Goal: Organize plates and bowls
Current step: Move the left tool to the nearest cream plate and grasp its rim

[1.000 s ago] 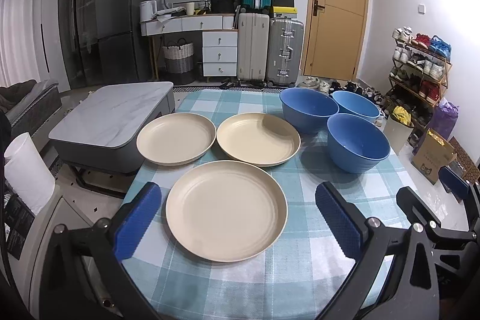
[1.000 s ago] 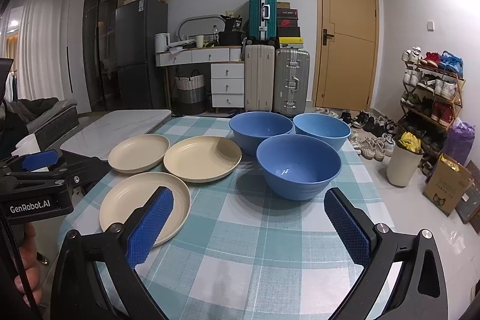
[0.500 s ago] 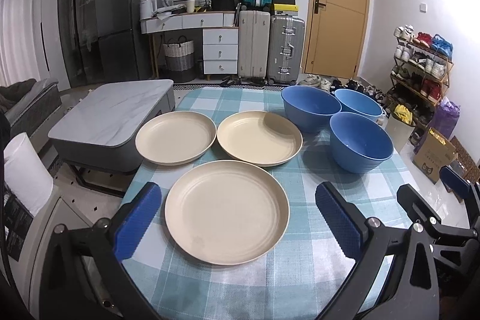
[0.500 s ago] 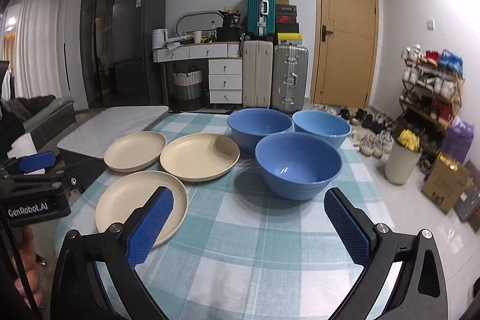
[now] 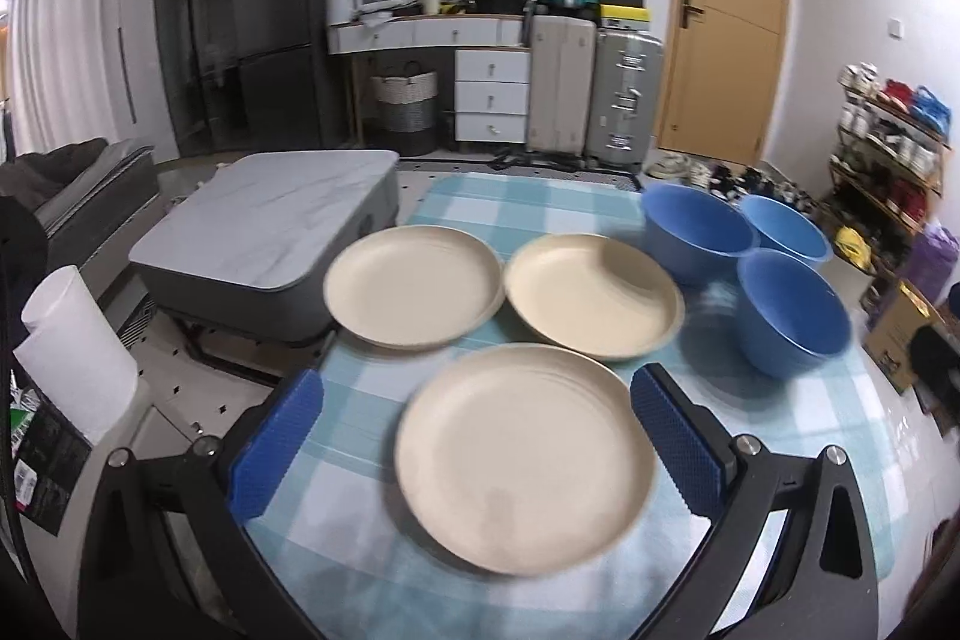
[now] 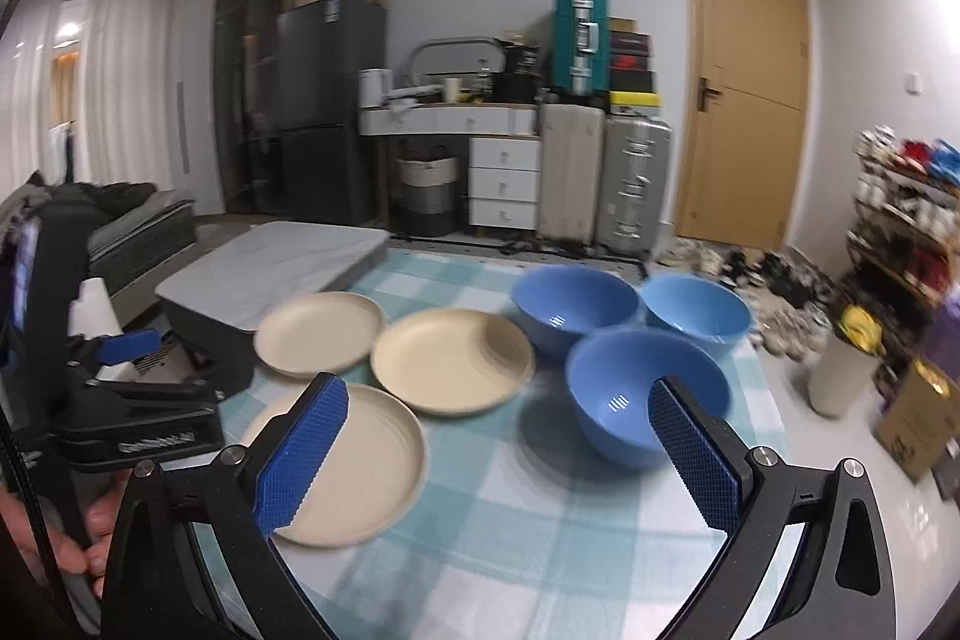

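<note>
Three cream plates lie on a teal checked tablecloth (image 5: 528, 208): a near plate (image 5: 522, 457), a far-left plate (image 5: 414, 286) and a middle plate (image 5: 591, 295). Three blue bowls stand to their right: a near bowl (image 5: 792, 313), a back-left bowl (image 5: 693, 229) and a back-right bowl (image 5: 786, 229). My left gripper (image 5: 480, 445) is open, its blue pads on either side of the near plate and above it. My right gripper (image 6: 498, 451) is open in front of the near bowl (image 6: 642, 394), with the near plate (image 6: 342, 460) behind its left finger. The left gripper (image 6: 129, 394) shows at the left edge.
A low grey marble-topped table (image 5: 264, 226) stands left of the cloth. A white paper roll (image 5: 72, 346) is at the near left. Suitcases (image 5: 591, 88), a drawer unit and a door line the far wall. A shoe rack (image 5: 888, 142) and a cardboard box (image 6: 918, 418) are on the right.
Both grippers swung to the left and closer to the table. The plates and bowls now sit further right in each view. Nothing was grasped and both stay open.
</note>
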A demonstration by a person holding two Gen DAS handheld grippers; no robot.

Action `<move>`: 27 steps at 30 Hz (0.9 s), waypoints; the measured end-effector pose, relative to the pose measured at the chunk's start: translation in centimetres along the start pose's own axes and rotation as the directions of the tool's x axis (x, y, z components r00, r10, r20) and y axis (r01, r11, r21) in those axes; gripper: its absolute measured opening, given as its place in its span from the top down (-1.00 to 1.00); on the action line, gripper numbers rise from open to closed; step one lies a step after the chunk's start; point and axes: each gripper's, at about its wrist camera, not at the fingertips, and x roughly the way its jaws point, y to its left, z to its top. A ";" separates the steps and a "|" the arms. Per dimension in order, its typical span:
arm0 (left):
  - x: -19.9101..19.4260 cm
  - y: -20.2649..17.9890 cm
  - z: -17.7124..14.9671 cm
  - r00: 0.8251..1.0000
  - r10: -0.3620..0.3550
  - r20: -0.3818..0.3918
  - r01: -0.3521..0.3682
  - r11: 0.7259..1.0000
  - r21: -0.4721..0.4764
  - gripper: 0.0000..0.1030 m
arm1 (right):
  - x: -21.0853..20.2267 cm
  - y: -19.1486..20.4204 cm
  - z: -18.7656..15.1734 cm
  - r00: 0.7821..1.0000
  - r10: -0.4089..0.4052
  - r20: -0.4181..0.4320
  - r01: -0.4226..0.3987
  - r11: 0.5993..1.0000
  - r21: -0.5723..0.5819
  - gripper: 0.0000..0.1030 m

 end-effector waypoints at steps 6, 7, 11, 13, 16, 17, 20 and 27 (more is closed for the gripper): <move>3.3 4.1 1.8 0.999 0.047 -0.013 -0.048 0.997 -0.062 -1.00 | 4.0 2.1 5.2 0.982 0.171 -0.083 -0.172 0.985 -0.011 -0.99; 4.0 4.8 2.1 0.998 0.059 -0.025 -0.061 0.996 -0.065 -1.00 | 4.8 2.5 6.1 0.975 0.199 -0.097 -0.201 0.979 -0.014 -0.99; 7.3 7.5 2.9 0.993 0.077 -0.089 -0.085 0.992 -0.093 -1.00 | 8.3 4.6 9.0 0.951 0.270 -0.151 -0.278 0.960 -0.036 -0.99; 8.7 8.7 3.5 0.992 0.069 -0.107 -0.079 0.992 -0.093 -1.00 | 10.7 5.8 10.5 0.936 0.299 -0.187 -0.312 0.949 -0.045 -0.99; 11.4 10.3 4.3 0.985 0.073 -0.157 -0.091 0.990 -0.109 -1.00 | 14.5 7.7 12.0 0.927 0.295 -0.231 -0.323 0.942 -0.092 -0.99; 12.1 10.8 4.5 0.984 0.082 -0.160 -0.100 0.988 -0.113 -1.00 | 16.2 8.4 12.6 0.922 0.296 -0.250 -0.329 0.939 -0.099 -0.99; 14.8 12.8 5.0 0.980 0.053 -0.192 -0.084 0.984 -0.155 -1.00 | 20.2 9.4 13.7 0.901 0.318 -0.295 -0.357 0.930 -0.090 -0.99; 20.9 15.7 5.1 0.958 -0.034 -0.284 -0.034 0.973 -0.230 -1.00 | 29.9 12.3 14.4 0.876 0.291 -0.384 -0.371 0.916 -0.153 -0.99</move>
